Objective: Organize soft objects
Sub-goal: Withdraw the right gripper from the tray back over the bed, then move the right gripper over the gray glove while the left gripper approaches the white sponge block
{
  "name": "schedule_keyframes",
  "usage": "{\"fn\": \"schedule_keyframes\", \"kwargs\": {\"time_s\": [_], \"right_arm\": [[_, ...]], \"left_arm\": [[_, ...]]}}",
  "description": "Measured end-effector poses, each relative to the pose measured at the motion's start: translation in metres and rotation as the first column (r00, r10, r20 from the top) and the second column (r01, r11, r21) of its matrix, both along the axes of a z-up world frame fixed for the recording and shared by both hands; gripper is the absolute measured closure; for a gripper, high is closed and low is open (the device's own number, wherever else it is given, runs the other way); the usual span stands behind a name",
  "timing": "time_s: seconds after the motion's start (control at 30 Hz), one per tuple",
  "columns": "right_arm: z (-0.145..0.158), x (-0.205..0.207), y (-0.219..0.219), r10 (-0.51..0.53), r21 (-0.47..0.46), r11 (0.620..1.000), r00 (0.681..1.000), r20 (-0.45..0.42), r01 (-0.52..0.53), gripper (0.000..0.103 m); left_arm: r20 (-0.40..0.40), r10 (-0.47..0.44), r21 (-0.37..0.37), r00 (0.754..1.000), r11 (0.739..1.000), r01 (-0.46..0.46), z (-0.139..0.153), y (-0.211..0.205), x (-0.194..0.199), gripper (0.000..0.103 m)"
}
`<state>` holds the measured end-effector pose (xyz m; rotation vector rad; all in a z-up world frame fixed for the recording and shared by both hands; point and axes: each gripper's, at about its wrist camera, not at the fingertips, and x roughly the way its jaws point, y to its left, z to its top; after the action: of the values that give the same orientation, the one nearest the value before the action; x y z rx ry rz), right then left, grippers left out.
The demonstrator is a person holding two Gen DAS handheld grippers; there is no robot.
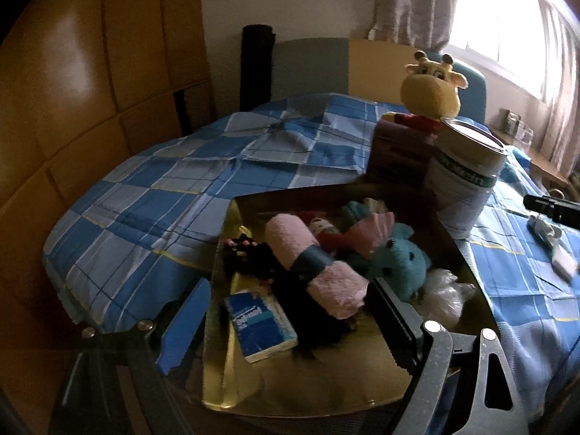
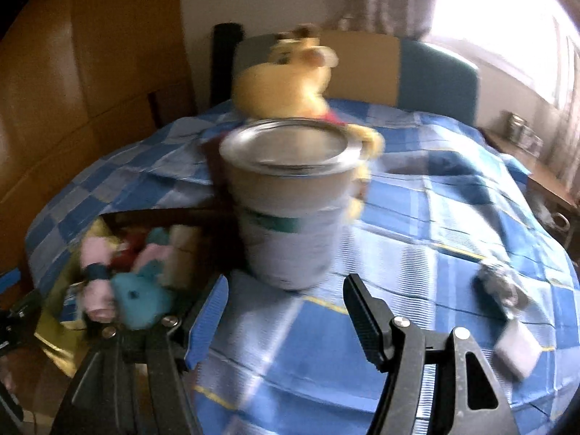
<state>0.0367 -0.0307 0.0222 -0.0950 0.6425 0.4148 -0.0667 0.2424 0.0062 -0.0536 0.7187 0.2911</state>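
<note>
A gold-lined box (image 1: pixel 326 380) on the bed holds soft things: a rolled pink towel (image 1: pixel 311 261) with a blue band, a teal plush (image 1: pixel 402 261), a black fuzzy toy (image 1: pixel 246 253), a small doll (image 1: pixel 322 228) and a tissue pack (image 1: pixel 259 326). My left gripper (image 1: pixel 286 322) is open and empty over the box's near side. A yellow giraffe plush (image 1: pixel 431 87) sits at the back behind a tin. In the blurred right wrist view my right gripper (image 2: pixel 286 311) is open and empty just in front of the tin (image 2: pixel 290 199); the giraffe (image 2: pixel 286 79) and the box (image 2: pixel 54 337) show too.
A large tin (image 1: pixel 467 166) and a brown carton (image 1: pixel 402 152) stand behind the box. The bed has a blue checked cover (image 1: pixel 163 195). A small wrapped item (image 2: pixel 504 286) and a white block (image 2: pixel 516 351) lie on the cover at right. A wooden wardrobe (image 1: pixel 90 90) stands left.
</note>
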Motion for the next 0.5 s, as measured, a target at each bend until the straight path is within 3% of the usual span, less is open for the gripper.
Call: {"fn": "schedule_keyframes", "kwargs": {"time_s": [0.3,0.5], "right_arm": [[-0.002,0.023,-0.098,-0.248,0.026,0.969,0.969,0.014,0.248,0.036],[-0.017,0.041,-0.174,-0.466,0.085,0.881,0.885,-0.016,0.465,0.036]], "left_arm": [[-0.005,-0.088,0.024,0.996,0.996,0.088,0.004,-0.032,0.011,0.014],[-0.016,-0.156,0.043,0.988,0.987,0.156,0.004,-0.057,0.018,0.014]]}}
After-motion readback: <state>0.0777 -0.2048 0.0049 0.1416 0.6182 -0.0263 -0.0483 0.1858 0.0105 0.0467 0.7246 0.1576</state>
